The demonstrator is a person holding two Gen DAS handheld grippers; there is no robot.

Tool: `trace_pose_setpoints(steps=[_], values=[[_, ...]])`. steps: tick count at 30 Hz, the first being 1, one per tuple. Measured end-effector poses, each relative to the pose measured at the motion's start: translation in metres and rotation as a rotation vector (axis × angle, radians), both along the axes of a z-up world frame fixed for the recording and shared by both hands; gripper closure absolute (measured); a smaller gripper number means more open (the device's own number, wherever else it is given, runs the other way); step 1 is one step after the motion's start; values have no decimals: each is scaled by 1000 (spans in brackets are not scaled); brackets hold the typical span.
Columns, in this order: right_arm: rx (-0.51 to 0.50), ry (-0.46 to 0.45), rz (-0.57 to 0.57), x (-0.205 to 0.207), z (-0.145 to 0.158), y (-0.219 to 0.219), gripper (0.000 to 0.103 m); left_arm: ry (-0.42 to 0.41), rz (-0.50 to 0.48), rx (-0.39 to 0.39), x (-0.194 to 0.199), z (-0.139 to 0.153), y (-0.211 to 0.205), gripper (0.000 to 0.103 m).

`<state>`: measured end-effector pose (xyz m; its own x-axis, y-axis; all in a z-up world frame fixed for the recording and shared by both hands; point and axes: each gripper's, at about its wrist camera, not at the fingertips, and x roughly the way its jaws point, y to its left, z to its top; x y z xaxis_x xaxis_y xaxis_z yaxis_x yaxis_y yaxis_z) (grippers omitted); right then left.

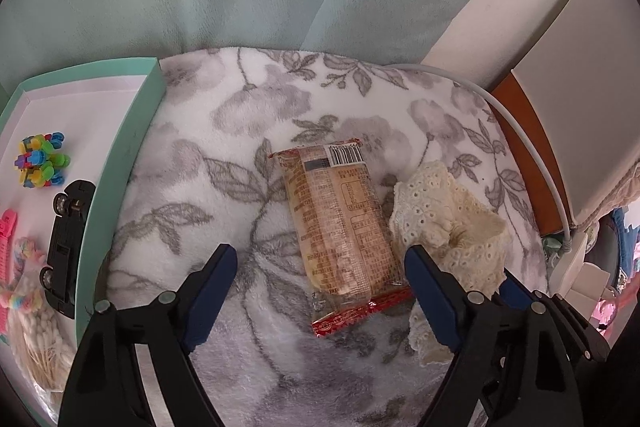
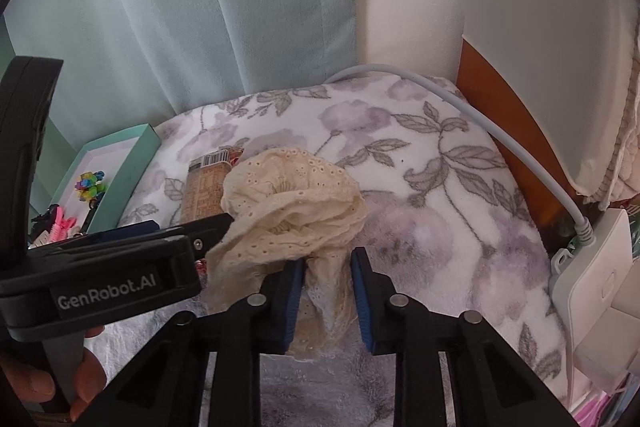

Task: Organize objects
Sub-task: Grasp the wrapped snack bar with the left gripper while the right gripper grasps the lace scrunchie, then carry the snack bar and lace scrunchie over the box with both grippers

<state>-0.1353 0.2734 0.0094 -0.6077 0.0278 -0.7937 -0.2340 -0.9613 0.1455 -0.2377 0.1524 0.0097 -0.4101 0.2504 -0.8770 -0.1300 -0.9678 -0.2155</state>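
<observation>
Cream lace cloth (image 2: 296, 203) between right gripper (image 2: 326, 267) fingers

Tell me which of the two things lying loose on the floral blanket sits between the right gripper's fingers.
The cream eyelet-lace cloth: its tail sits between the right gripper fingers. The tan snack packet lies flat beside it.

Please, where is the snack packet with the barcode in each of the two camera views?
Left wrist view: the snack packet lies at centre on the floral blanket, between the open left claw's fingers.
Right wrist view: the snack packet is left of centre, partly hidden behind the cream lace cloth.
Shared landmark: the mint-green box, left of the packet.
</observation>
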Motion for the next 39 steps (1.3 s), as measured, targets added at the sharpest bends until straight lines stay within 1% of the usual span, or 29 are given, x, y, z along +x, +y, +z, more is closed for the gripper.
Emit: trace_pose_setpoints(steps=[2, 4, 5, 7, 8, 10, 12, 16, 19, 20, 21, 26, 32, 39], values=[[-9, 3, 1, 1, 0, 0, 85, -4, -6, -4, -1, 0, 2, 24], [-16, 5, 1, 2, -1, 0, 86, -4, -8, -11, -1, 0, 3, 25], [-20, 4, 1, 2, -1, 1, 87, -4, -7, -12, -2, 1, 3, 27], [-21, 5, 1, 3, -1, 1, 87, -3, -1, -24, -2, 2, 3, 33], [-22, 6, -1, 3, -1, 1, 87, -3, 2, -34, -3, 2, 3, 39], [-26, 7, -3, 3, 0, 2, 87, -1, 6, -40, -3, 4, 2, 44], [-28, 7, -5, 4, 0, 2, 87, 2, 14, -51, -3, 5, 0, 56], [-31, 8, -7, 5, 4, 2, 87, -1, 20, -43, -3, 9, -2, 58], [-32, 13, -8, 8, 6, 2, 88, -1, 24, -51, 0, 11, -2, 61], [-33, 14, -10, 9, 7, 2, 88, 1, 24, -52, 2, 12, -3, 62], [-34, 16, -10, 10, 8, 2, 89, 2, 24, -51, 3, 12, -4, 65], [-35, 21, -12, 16, 13, 1, 90, 8, 25, -45, 13, 17, -9, 66], [-29, 66, -7, 26, 35, -3, 90, 34, 38, -31, 28, 32, -18, 66], [-17, 132, -1, 38, 69, -13, 90, 83, 60, -7, 44, 63, -31, 66]])
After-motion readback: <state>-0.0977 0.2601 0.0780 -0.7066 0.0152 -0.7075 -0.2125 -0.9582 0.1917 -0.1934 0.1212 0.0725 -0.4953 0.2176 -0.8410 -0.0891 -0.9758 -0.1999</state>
